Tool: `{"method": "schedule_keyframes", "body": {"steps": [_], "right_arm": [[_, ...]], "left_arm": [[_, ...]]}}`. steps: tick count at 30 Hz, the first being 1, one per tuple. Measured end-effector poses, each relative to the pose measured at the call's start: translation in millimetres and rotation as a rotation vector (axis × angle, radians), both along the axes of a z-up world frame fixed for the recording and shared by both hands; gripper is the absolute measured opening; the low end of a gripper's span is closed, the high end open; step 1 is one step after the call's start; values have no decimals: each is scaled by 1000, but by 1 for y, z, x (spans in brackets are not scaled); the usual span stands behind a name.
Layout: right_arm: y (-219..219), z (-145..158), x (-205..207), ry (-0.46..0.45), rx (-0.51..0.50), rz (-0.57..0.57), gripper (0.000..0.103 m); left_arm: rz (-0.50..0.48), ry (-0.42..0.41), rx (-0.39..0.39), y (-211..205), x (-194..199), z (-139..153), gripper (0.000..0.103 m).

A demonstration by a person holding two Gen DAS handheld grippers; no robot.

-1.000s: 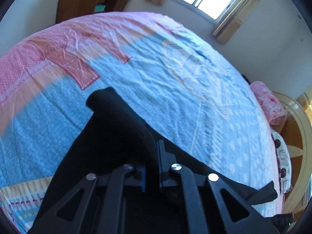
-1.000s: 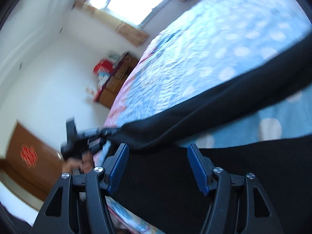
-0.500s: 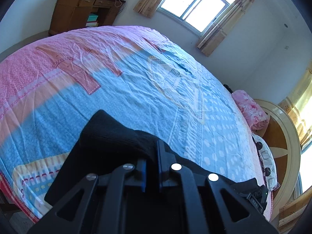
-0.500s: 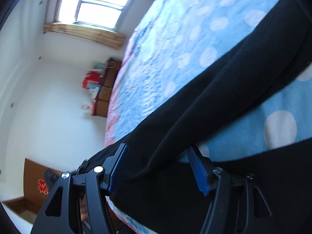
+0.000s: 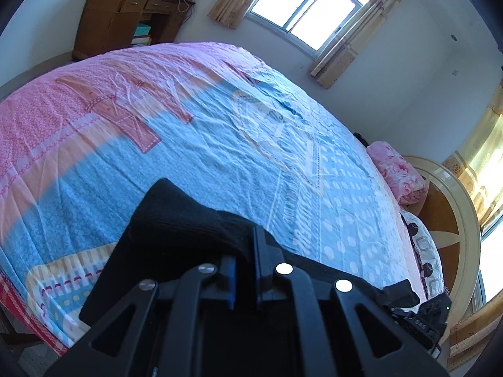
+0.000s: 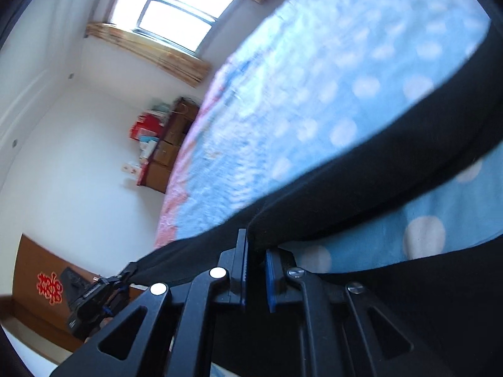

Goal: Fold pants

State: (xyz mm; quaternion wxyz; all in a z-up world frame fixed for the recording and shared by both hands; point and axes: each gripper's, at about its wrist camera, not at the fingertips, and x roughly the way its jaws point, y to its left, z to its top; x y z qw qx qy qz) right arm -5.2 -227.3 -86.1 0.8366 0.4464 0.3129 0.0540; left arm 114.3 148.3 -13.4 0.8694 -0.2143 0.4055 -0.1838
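The black pants lie along the near edge of a blue and pink bedspread. My left gripper is shut on a bunched fold of them, held a little above the bed. In the right wrist view a band of the pants stretches across the dotted sheet. My right gripper is closing its jaws on that band's edge, and the blue pads pinch the cloth. The right gripper also shows at the left wrist view's lower right, and the left gripper at the right wrist view's lower left.
A wooden cabinet stands beyond the far side of the bed. A window with curtains is behind it. A pink blanket and a patterned pillow lie by the round headboard on the right.
The right gripper's jaws went from wide open around the pants edge to pinched on it. The left gripper rose and drew back with its fold, so more of the bed shows.
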Motion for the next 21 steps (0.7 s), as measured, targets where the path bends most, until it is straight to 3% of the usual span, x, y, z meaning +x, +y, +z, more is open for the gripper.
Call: {"method": "schedule_keyframes", "body": {"steps": [7, 13, 17, 21], "right_arm": [[22, 34, -56, -88, -98, 67, 9], [58, 11, -90, 17, -232, 194, 9], [62, -12, -95, 52, -218, 193, 9], [67, -26, -99, 51, -233, 186, 10]], "left_arm": [[-42, -20, 70, 11, -25, -4, 9], [-34, -14, 232, 7, -45, -29, 9], [-10, 12, 291, 12, -54, -50, 13], [25, 5, 399, 14, -58, -65, 14]]}}
